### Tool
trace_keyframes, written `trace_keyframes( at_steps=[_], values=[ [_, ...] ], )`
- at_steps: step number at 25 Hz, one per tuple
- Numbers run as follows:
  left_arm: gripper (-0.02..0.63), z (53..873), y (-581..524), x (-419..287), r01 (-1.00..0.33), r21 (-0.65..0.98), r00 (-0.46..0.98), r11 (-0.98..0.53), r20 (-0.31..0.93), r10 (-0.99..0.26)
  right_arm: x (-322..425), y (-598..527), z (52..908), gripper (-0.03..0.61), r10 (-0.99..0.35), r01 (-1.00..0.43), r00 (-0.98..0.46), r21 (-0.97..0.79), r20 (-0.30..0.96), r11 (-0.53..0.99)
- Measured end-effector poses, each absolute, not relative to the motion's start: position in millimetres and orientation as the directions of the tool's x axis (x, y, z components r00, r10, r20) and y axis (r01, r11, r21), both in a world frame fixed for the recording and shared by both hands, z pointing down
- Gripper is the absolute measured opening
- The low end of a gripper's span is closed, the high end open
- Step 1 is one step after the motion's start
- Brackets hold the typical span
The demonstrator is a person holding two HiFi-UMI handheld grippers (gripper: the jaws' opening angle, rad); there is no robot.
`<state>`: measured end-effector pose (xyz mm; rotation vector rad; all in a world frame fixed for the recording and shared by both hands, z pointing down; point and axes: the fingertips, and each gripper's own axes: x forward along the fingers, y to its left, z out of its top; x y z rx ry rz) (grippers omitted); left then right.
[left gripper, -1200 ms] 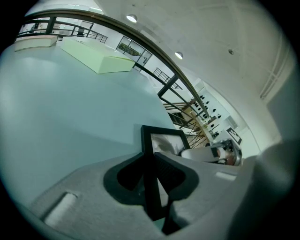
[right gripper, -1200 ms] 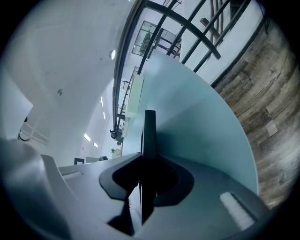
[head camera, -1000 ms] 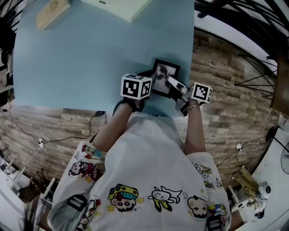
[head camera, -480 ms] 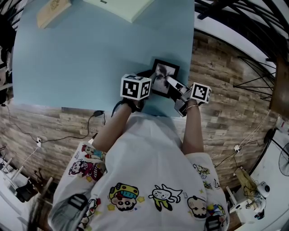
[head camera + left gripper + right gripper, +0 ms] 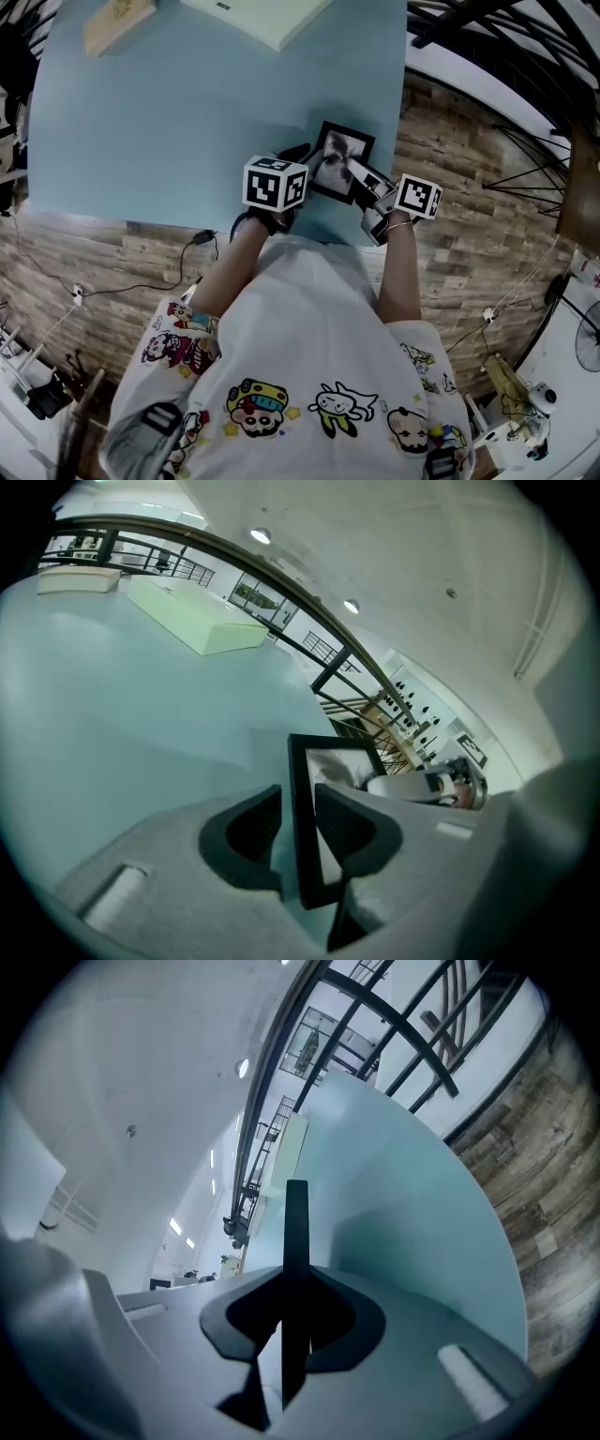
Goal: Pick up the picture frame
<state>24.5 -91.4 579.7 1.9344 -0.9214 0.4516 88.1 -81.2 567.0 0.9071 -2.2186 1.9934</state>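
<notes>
One grip holds: the right hand-held gripper (image 5: 295,1309) clamps the black rectangular picture frame (image 5: 339,146), tilted up over the pale blue table (image 5: 169,112). The left hand-held gripper (image 5: 298,825), jaws just opening, straddles it loosely. Pickup looks nearly complete.

**A:** Item one, left tool (image 5: 298,819): condition?

**B:** Jaws have just been opened wider. The picture frame (image 5: 339,150) is seen between them, unpressed.

**A:** Item two, right tool (image 5: 295,1312)?

**B:** Jaws are clamped on the picture frame's edge. Left forearm (image 5: 223,274) and right forearm (image 5: 401,277) are held forward, both tools angled downward.
</notes>
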Motion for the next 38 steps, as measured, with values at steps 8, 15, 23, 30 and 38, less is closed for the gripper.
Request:
trace_keyframes(
  at_steps=[8,15,23,30,38],
  values=[
    [0.109,547,-104,15,-0.759,0.55,0.648,-0.348,0.583,-0.49,92,-92,540,0.054,-0.448,-0.465,-0.808,-0.882,0.384,0.082],
    [0.109,505,-110,2,-0.763,0.513,0.641,-0.393,0.522,-0.562,90,-96,505,0.054,-0.491,-0.482,-0.796,-0.861,0.354,0.161],
    [0.109,452,-112,-11,-0.772,0.455,0.627,-0.443,0.44,-0.643,92,-102,456,0.054,-0.546,-0.526,-0.775,-0.804,0.318,0.279],
    [0.109,408,-116,-19,-0.788,0.367,0.611,-0.494,0.377,-0.696,98,-106,406,0.054,-0.601,-0.591,-0.745,-0.705,0.291,0.392],
    [0.069,368,-113,-24,-0.796,0.311,0.601,-0.519,0.301,-0.741,99,-102,361,0.052,-0.655,-0.692,-0.696,-0.521,0.295,0.5]
  ],
)
